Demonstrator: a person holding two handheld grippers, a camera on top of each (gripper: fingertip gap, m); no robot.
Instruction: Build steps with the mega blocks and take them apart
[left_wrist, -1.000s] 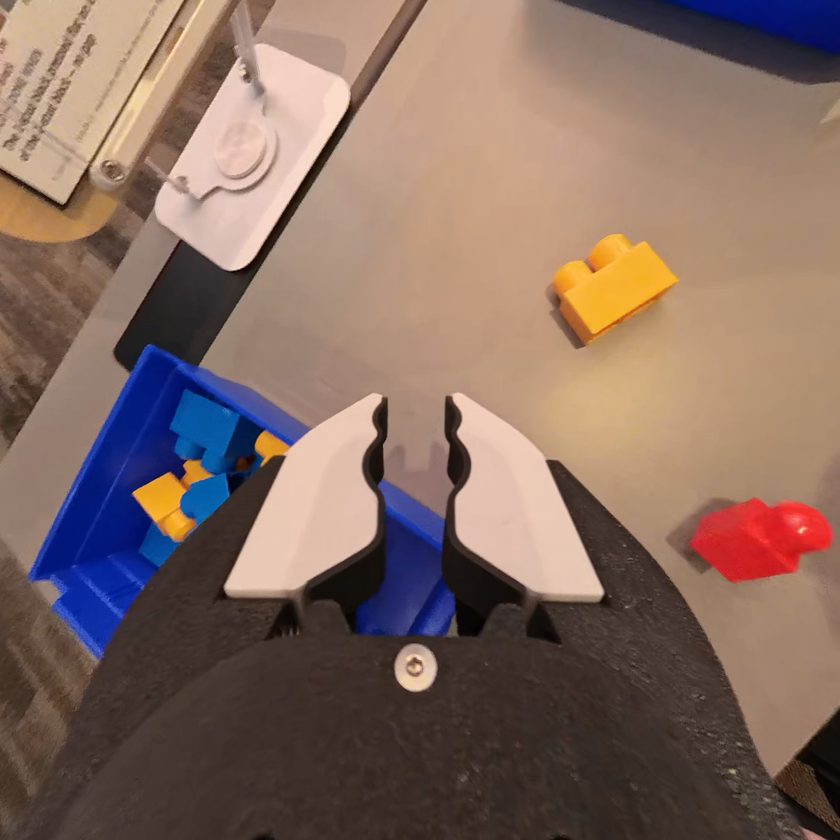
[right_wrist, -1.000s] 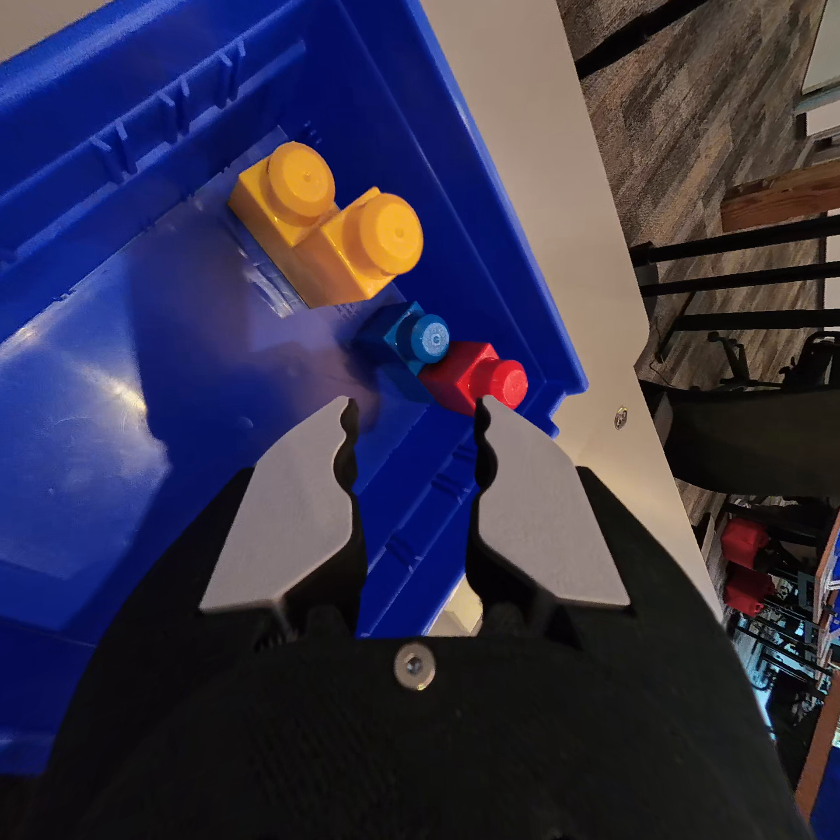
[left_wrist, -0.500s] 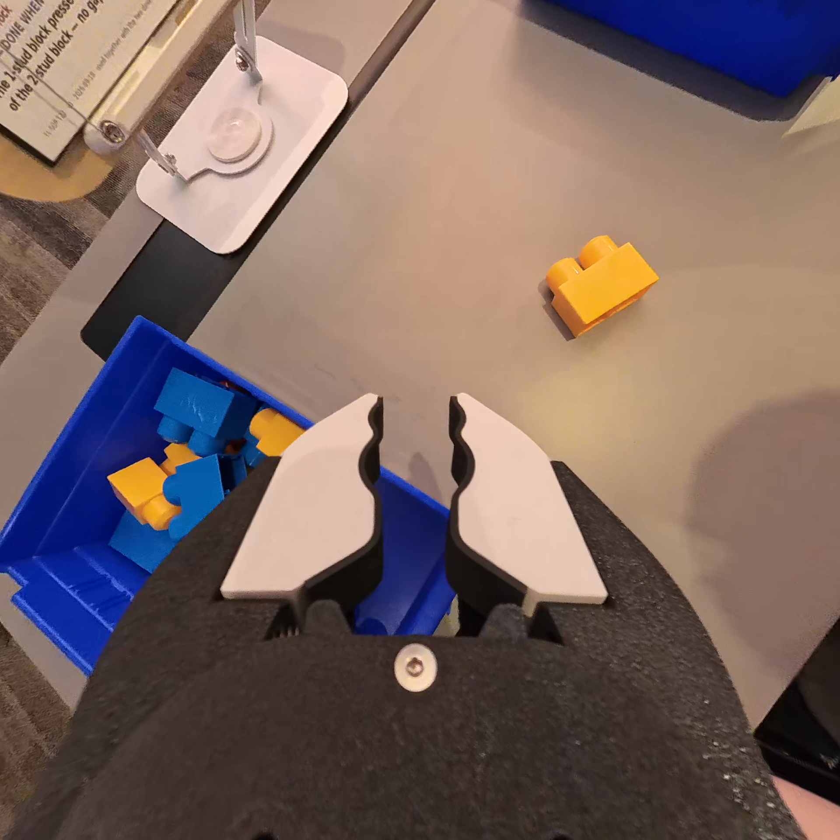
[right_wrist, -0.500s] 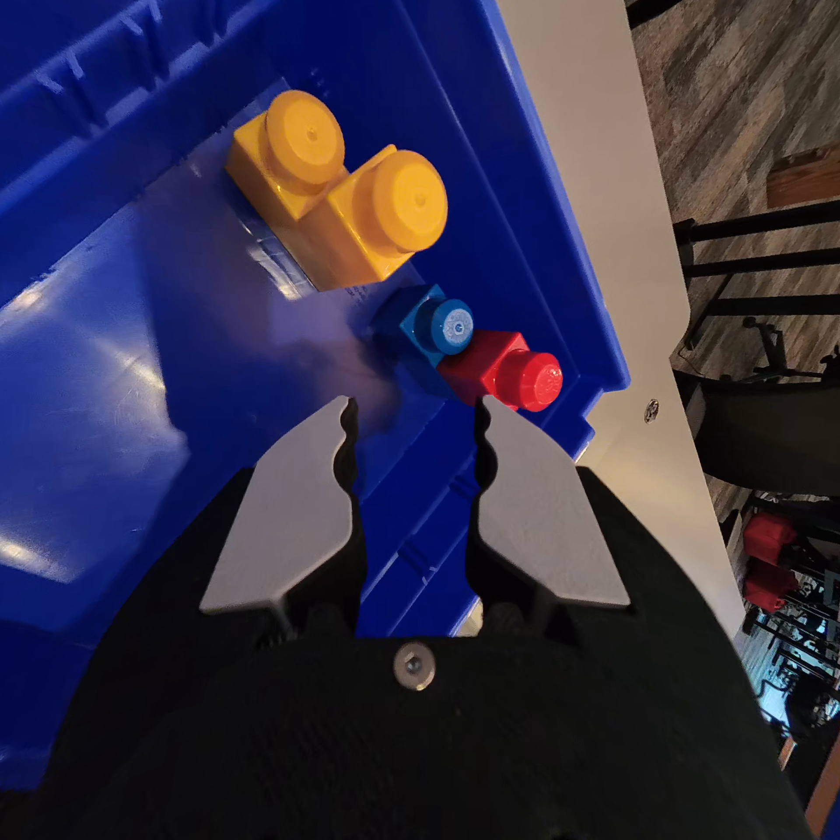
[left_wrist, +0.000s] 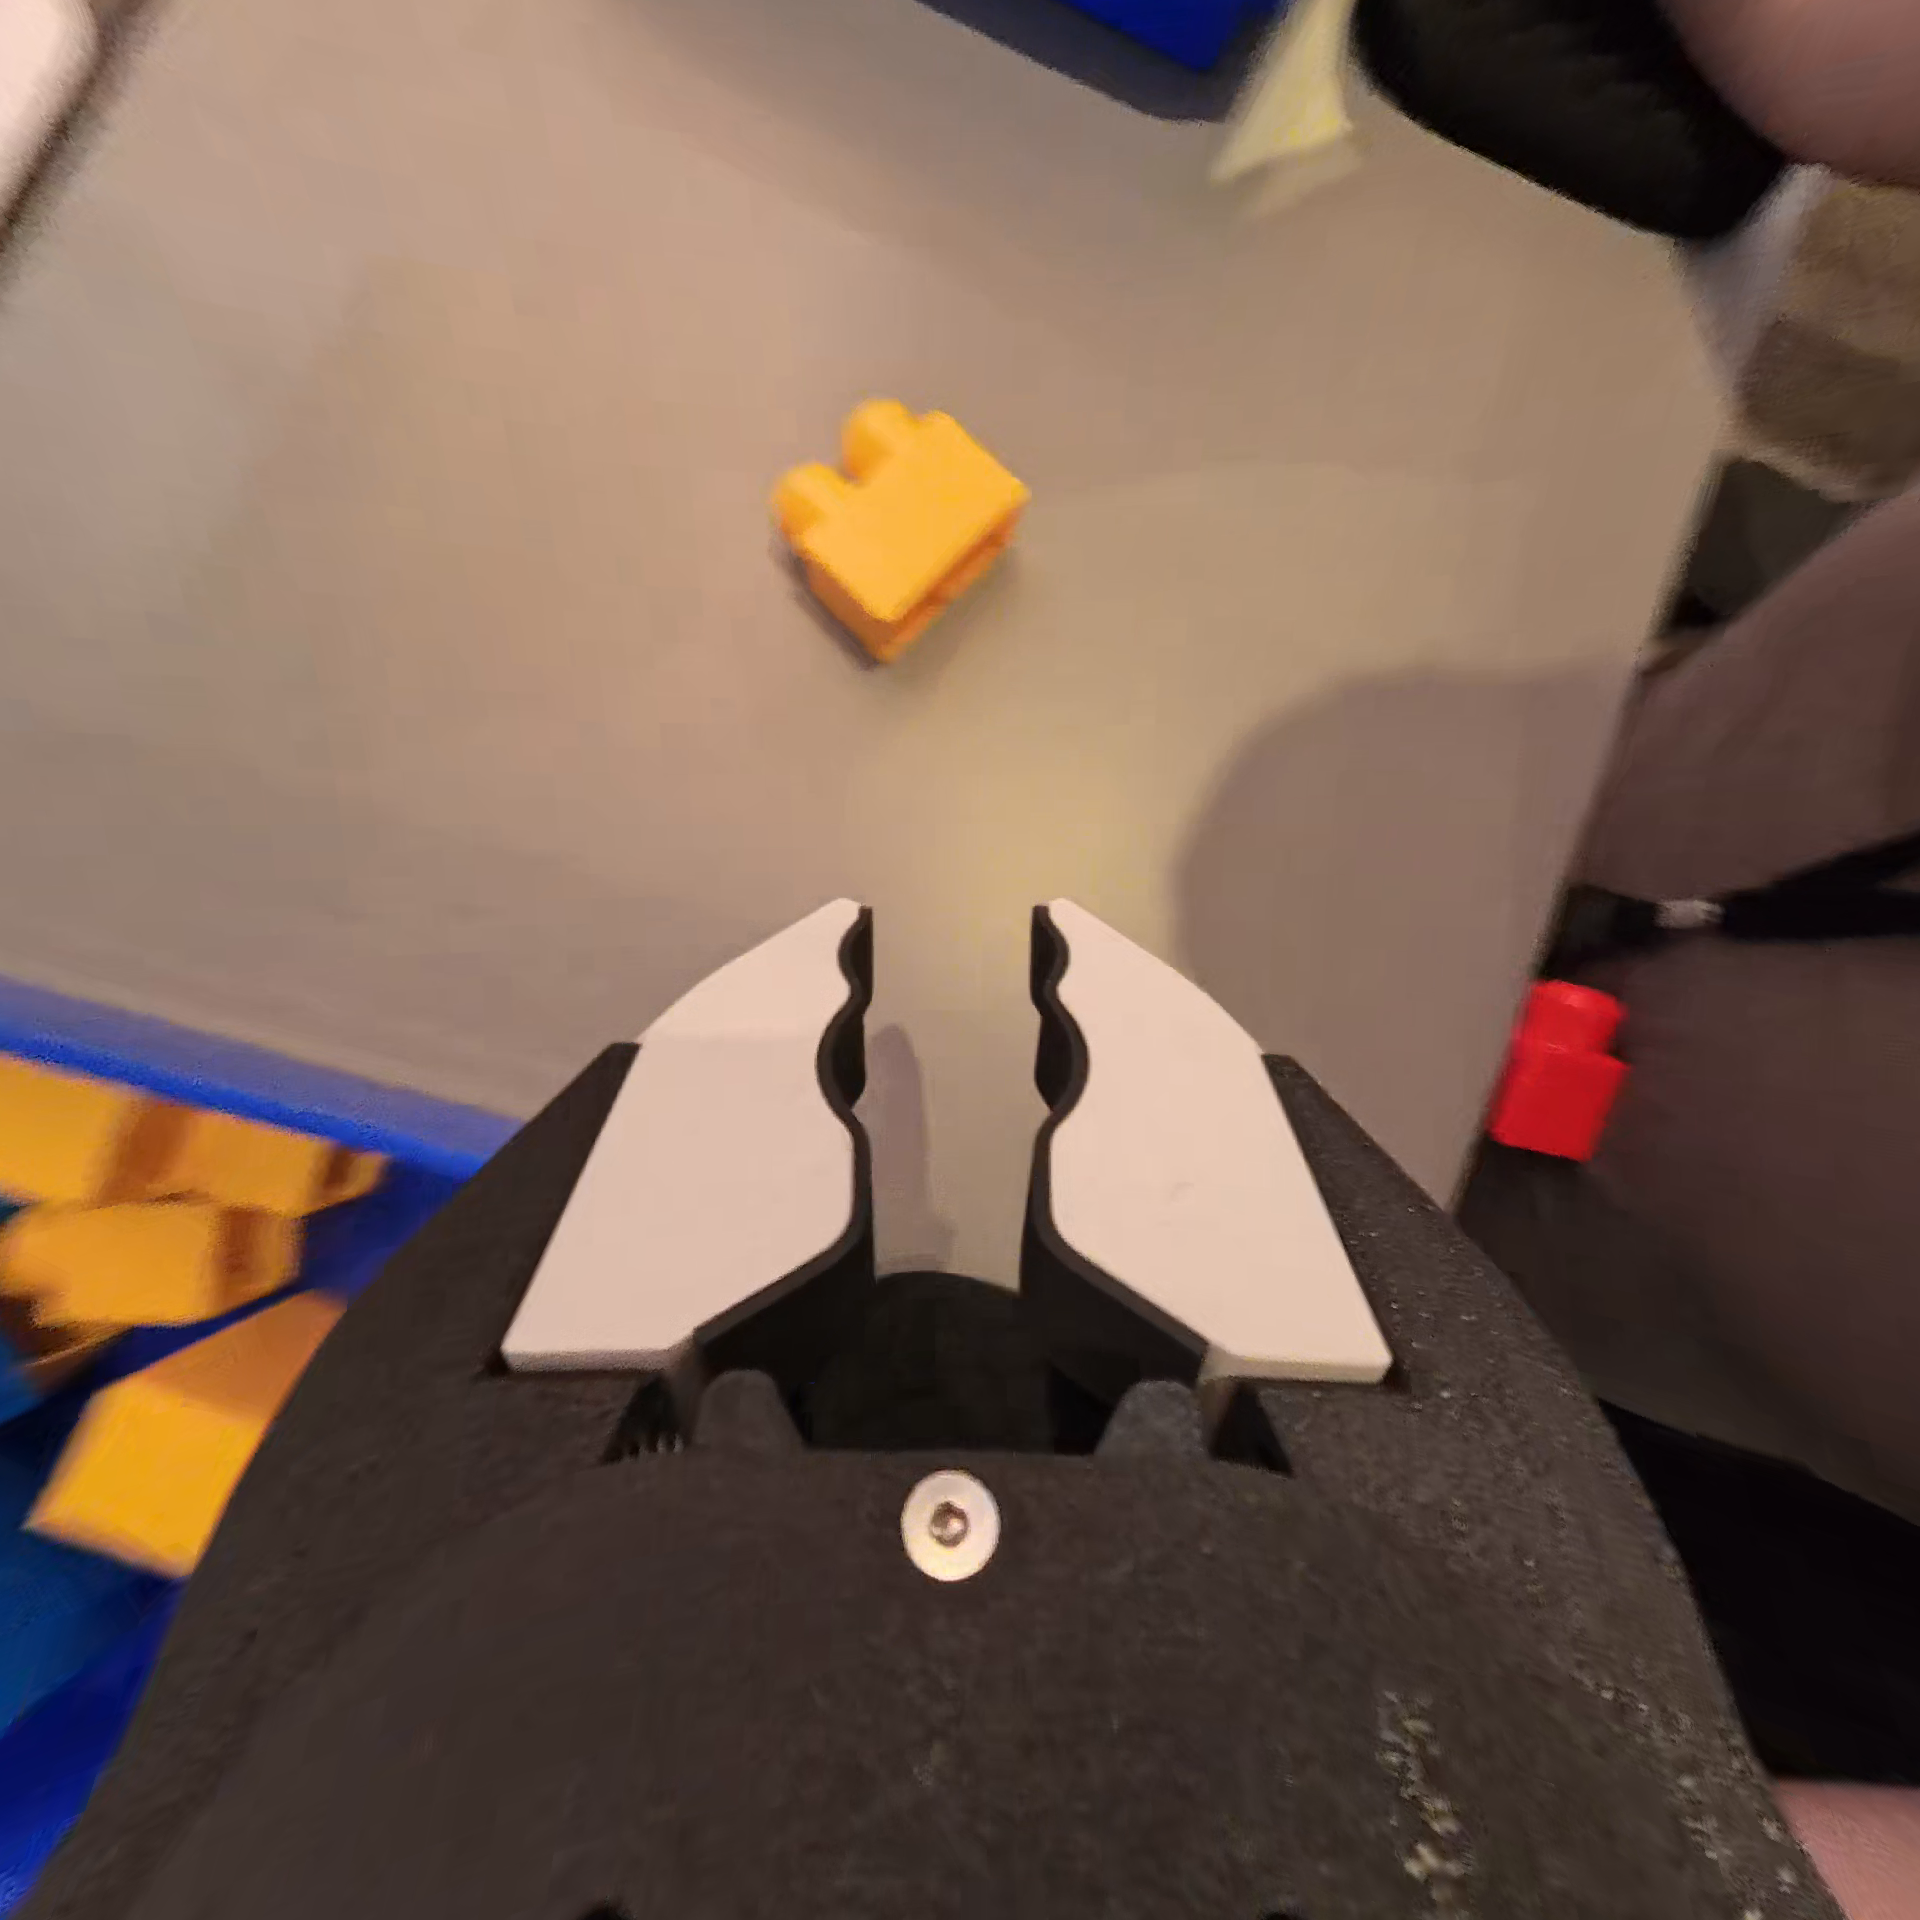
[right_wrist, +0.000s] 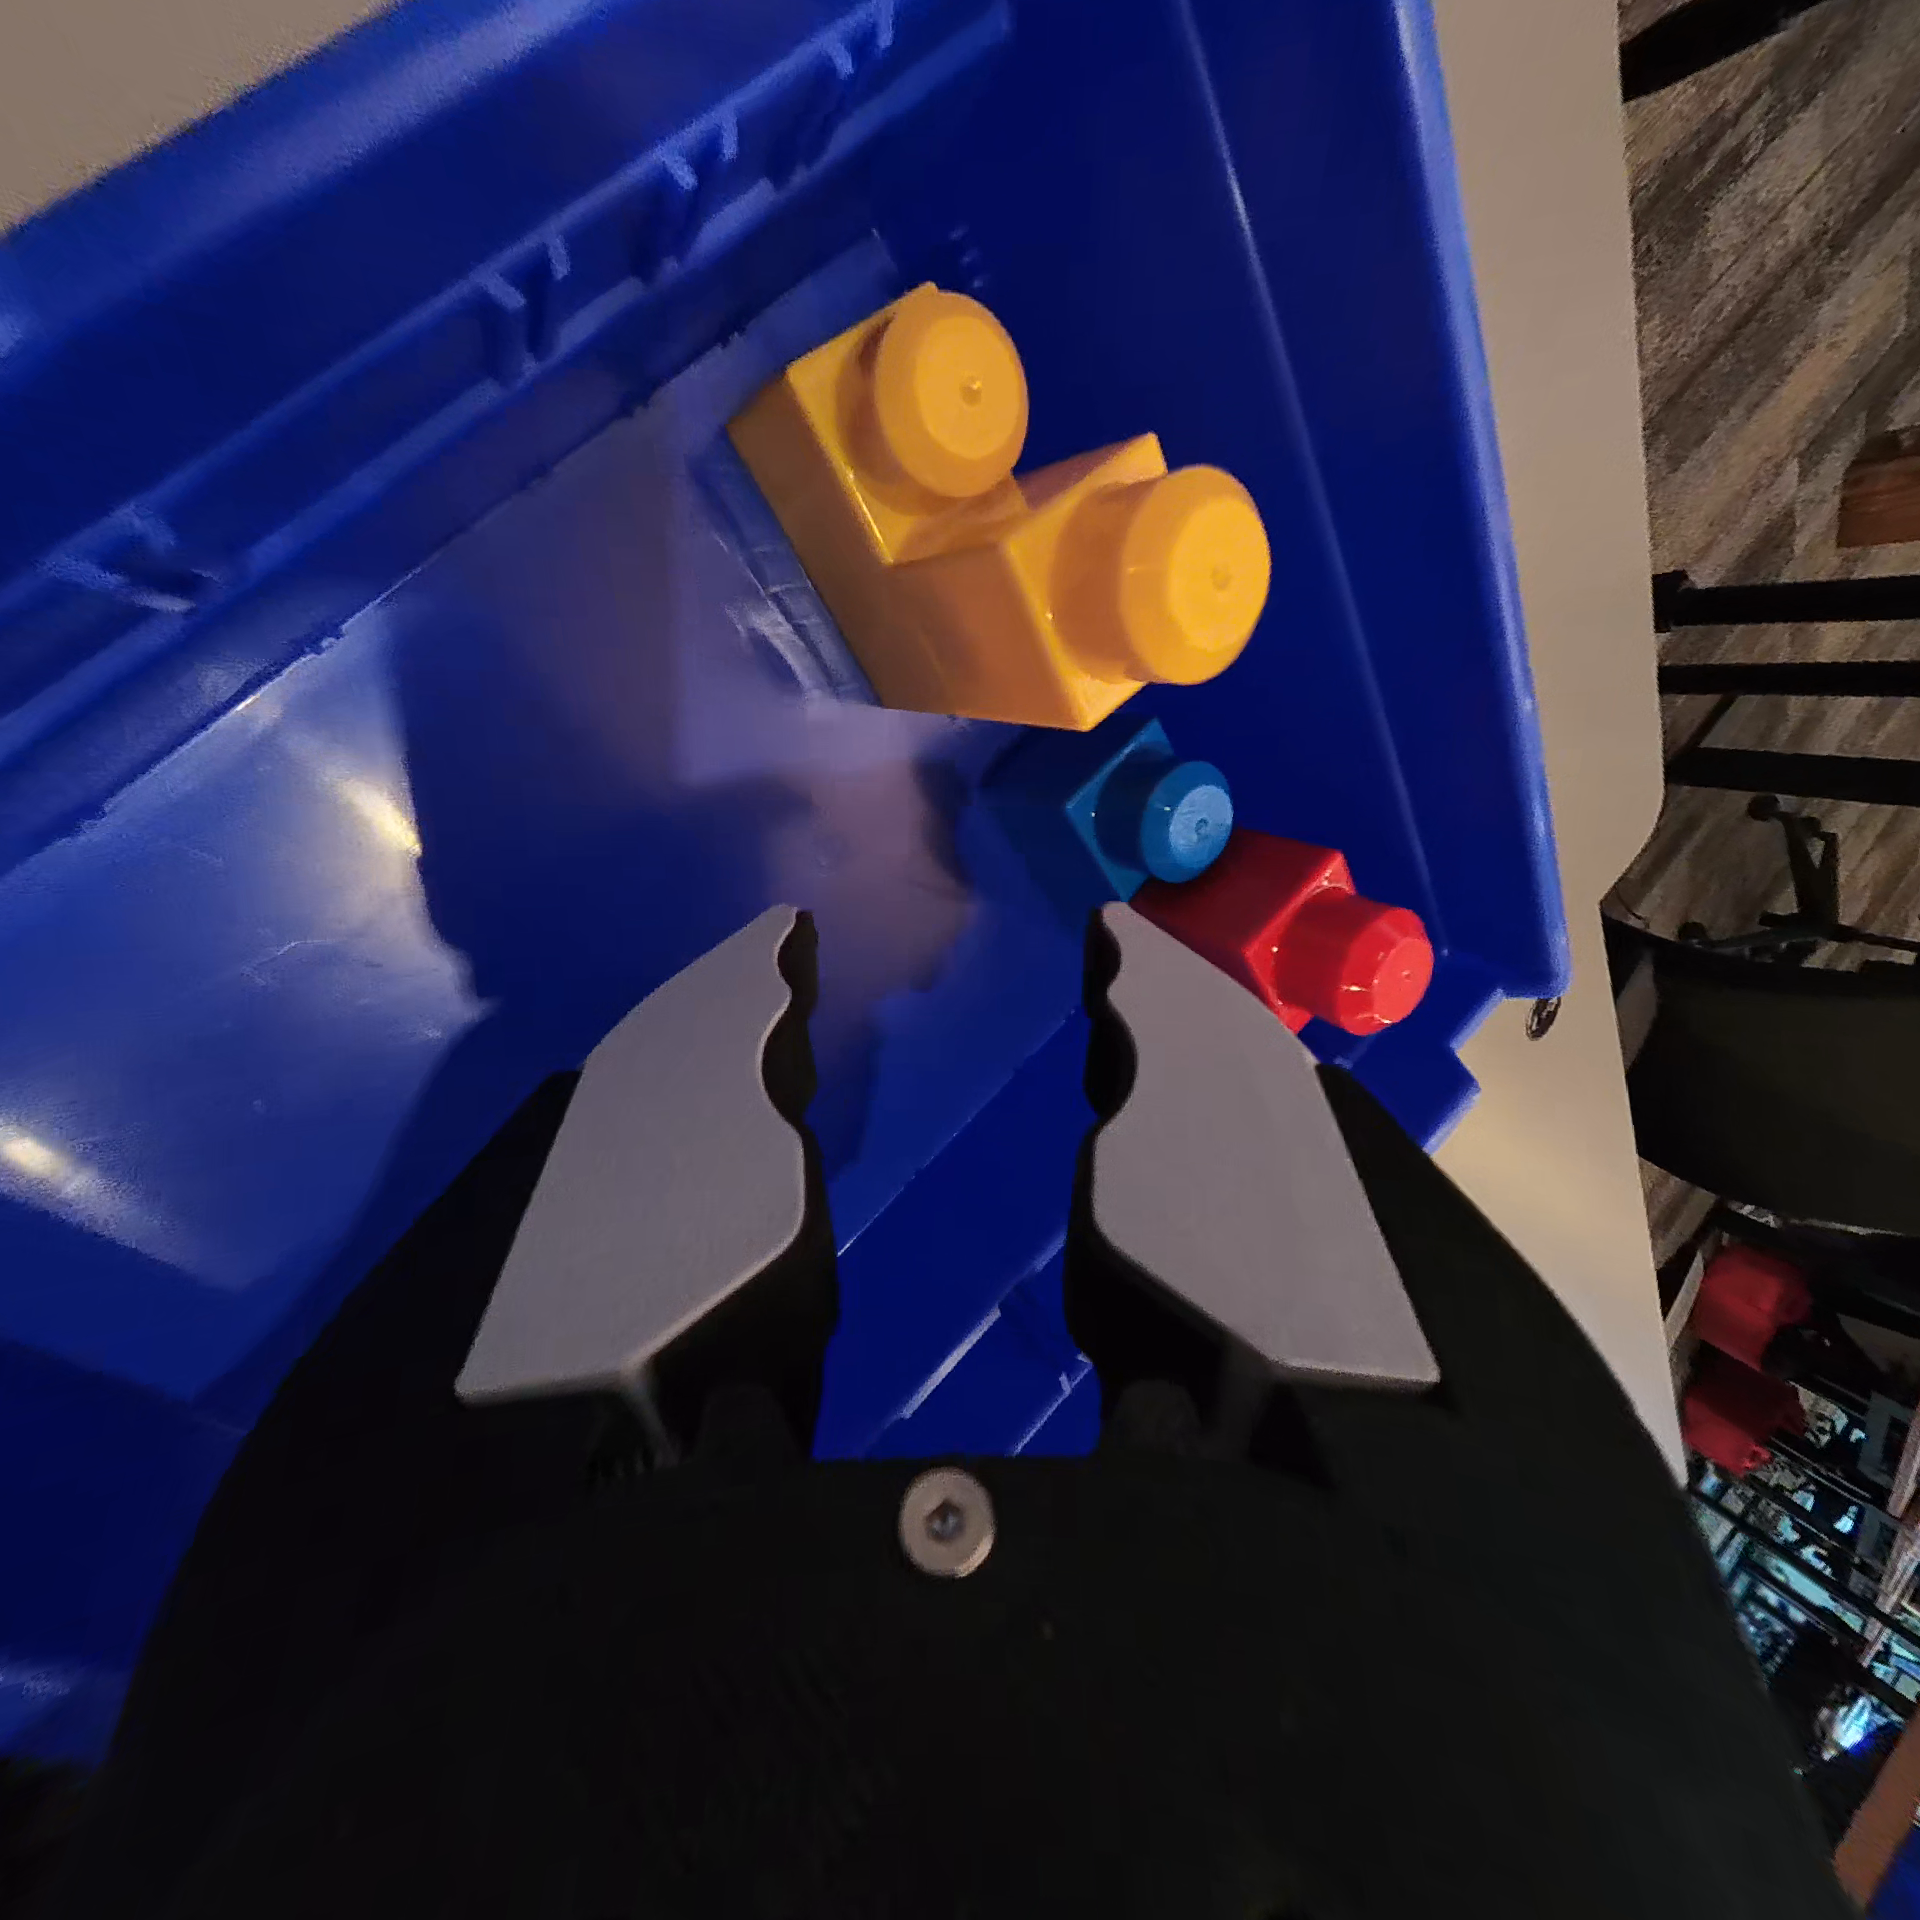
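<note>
A grey table (left_wrist: 416, 520) fills the left wrist view, with a pale yellow paper note (left_wrist: 1283, 125) lying near its far edge. In the right wrist view, wood-patterned floor (right_wrist: 1756, 312) and black chair legs (right_wrist: 1787, 790) lie beyond the table.

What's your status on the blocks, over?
Both grippers open, empty: left over the table, right in the blue bin. Yellow block alone ahead of left. Yellow, blue, red blocks in bin. Nothing in the way.
</note>
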